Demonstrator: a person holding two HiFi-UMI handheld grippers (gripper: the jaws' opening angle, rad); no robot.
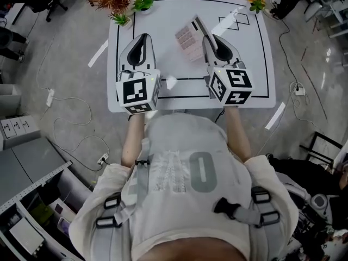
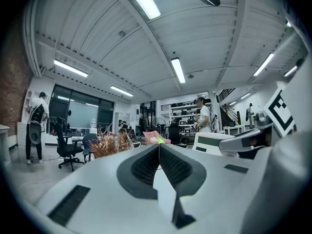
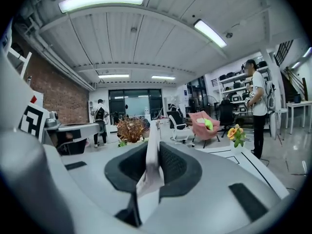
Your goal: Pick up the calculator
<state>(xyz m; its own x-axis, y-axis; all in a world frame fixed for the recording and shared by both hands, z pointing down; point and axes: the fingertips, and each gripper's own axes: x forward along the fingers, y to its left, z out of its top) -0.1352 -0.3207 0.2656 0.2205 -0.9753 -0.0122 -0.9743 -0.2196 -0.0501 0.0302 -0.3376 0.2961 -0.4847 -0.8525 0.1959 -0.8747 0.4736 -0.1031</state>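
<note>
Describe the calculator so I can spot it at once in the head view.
On the white table with black lines, look at the right gripper over the far half. The calculator is the flat pale slab with rows of keys clamped in its jaws; its neighbours are just small potted plants at the far corners.

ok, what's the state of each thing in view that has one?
left gripper: shut, nothing between the jaws
right gripper: shut on the calculator
calculator: clamped edge-on, tilted, seemingly clear of the table
yellow flower: upright at the table's far corner
</note>
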